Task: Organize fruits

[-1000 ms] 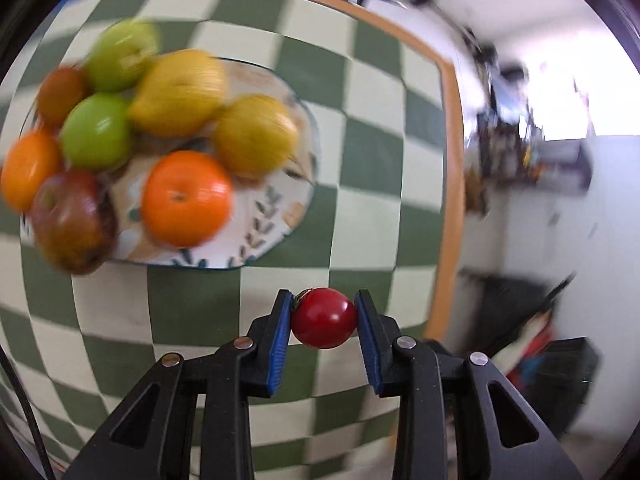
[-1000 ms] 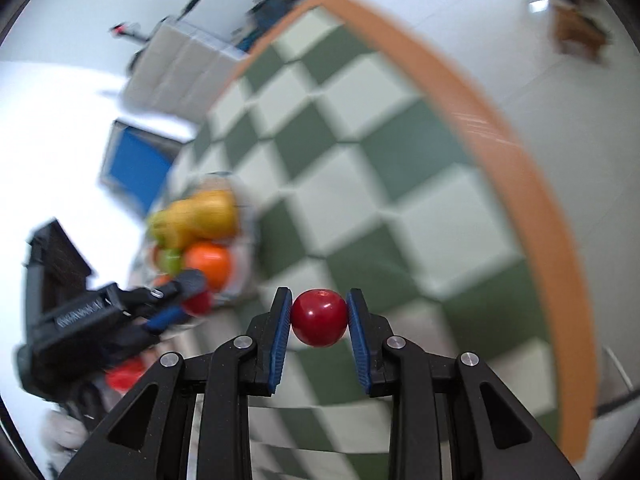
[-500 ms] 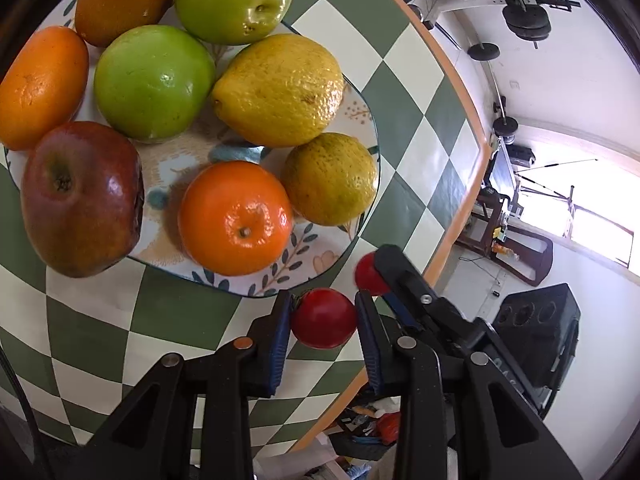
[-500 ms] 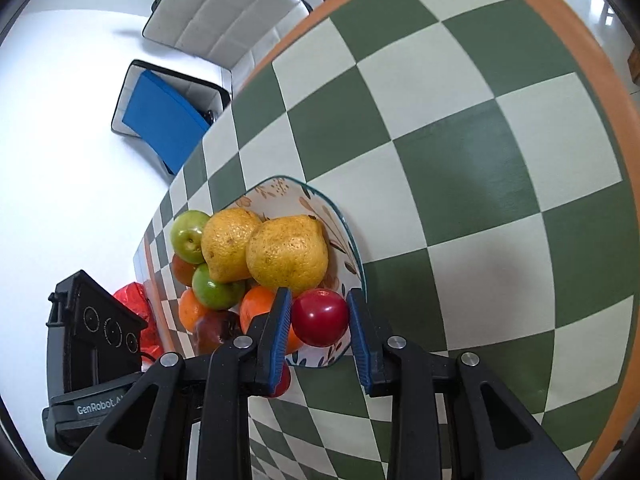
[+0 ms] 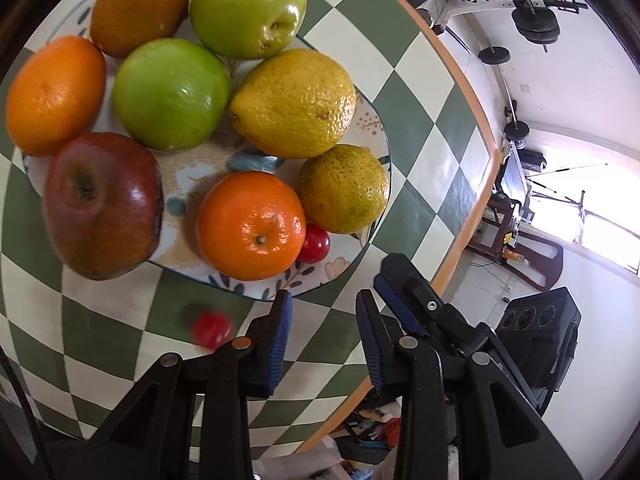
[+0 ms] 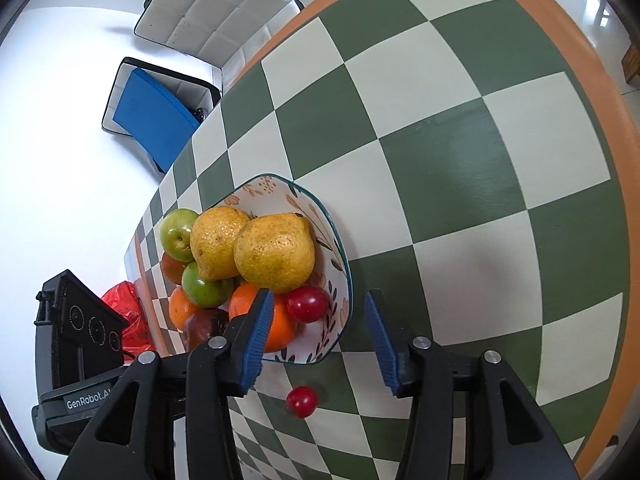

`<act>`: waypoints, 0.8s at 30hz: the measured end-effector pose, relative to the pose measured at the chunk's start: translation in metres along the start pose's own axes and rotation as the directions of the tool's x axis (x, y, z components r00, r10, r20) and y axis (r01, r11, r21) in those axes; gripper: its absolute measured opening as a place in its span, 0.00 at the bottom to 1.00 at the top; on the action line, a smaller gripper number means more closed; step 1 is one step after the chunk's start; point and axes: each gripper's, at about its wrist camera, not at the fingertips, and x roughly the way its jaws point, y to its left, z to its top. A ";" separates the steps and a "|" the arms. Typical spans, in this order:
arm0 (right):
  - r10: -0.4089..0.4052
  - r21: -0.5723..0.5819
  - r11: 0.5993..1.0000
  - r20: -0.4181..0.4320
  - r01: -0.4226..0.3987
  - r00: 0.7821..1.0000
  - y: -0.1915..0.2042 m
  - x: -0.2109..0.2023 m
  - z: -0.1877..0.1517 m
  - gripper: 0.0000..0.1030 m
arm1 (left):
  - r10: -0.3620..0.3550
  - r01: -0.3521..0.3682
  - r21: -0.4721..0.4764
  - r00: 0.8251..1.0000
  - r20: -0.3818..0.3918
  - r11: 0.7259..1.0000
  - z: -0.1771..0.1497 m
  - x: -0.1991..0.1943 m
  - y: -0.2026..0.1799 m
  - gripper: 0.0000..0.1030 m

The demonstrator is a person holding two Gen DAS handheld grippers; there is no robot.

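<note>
Green-and-cream checked tabletop (image 6: 460, 168) with an orange rim. White plate (image 5: 360, 128), leaf-patterned, teal-edged, ahead of the black, blue-padded claws: green apples, yellow lemons, oranges, a dark red apple (image 5: 102, 204). Red cherries (image 6: 307, 304).

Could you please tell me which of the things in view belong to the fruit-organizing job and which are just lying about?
Part of the job:
- plate with apples, oranges, lemons
- small red fruit on the plate
- small red fruit on the tablecloth
- left gripper and right gripper, jaws open

Just lying about:
- checkered tablecloth
- blue-seated chair
- red plastic bag
</note>
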 end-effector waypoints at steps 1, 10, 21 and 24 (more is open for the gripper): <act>-0.027 -0.022 0.999 0.013 0.028 1.000 0.002 -0.004 -0.004 0.50 | 0.012 -0.012 0.018 1.000 0.003 1.000 -0.002 -0.004 0.000 0.30; -0.124 -0.292 0.951 -0.051 0.104 0.991 0.035 0.029 -0.161 0.54 | 0.317 -0.427 0.362 0.891 0.325 0.829 -0.076 -0.081 0.031 0.87; -0.390 -0.682 0.703 -0.133 0.201 0.911 0.087 0.130 -0.291 0.19 | 0.463 -0.534 0.170 0.823 0.329 0.828 -0.106 -0.112 0.150 0.93; -0.316 -0.606 0.776 -0.131 0.177 0.939 0.082 0.104 -0.268 0.18 | 0.456 -0.542 0.161 0.807 0.375 0.825 -0.110 -0.121 0.147 0.93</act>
